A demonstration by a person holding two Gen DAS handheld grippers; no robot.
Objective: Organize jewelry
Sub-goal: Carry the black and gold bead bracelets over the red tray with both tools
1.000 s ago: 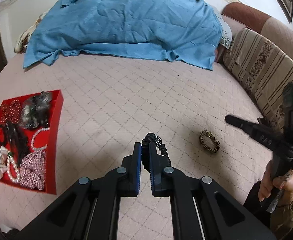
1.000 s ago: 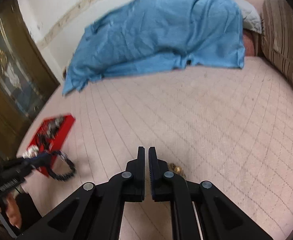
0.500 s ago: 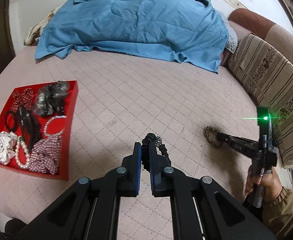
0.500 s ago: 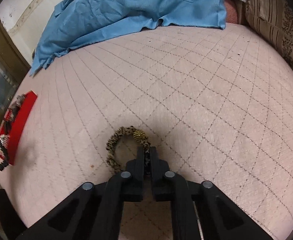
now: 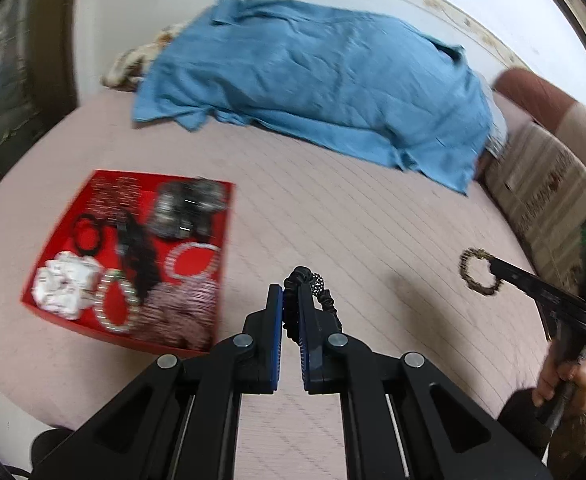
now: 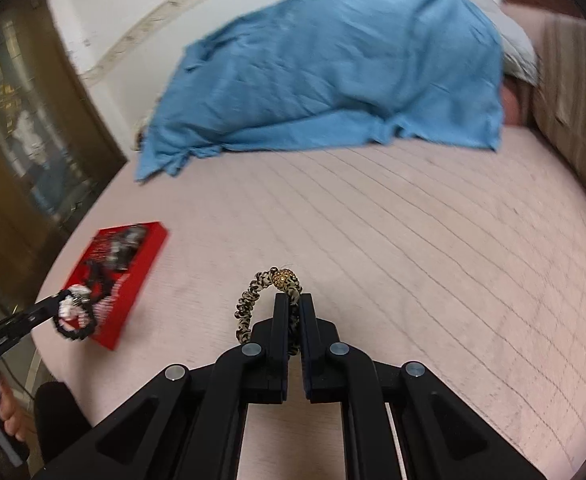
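Observation:
My left gripper point(image 5: 291, 300) is shut on a black hair tie with a beaded charm point(image 5: 313, 284), held above the pink quilted bed just right of the red tray point(image 5: 229, 216). The tray holds several scrunchies, bead bracelets and hair ties. My right gripper point(image 6: 291, 300) is shut on a leopard-print hair tie with a gold bead point(image 6: 269, 280), lifted off the bed. In the left wrist view the right gripper point(image 5: 493, 268) shows at the right with the leopard tie point(image 5: 479, 276). In the right wrist view the left gripper point(image 6: 59, 300) shows at the left beside the tray point(image 6: 153, 256).
A blue blanket point(image 5: 325, 76) covers a heap at the back of the bed. A striped sofa cushion point(image 5: 553, 184) lines the right side. A dark wooden cabinet point(image 6: 17, 128) stands at the left. The pink bedspread point(image 6: 413, 220) spreads between them.
My right gripper has lifted the leopard hair tie off the bed and swung left. My left gripper has moved with the black tie closer to the red tray.

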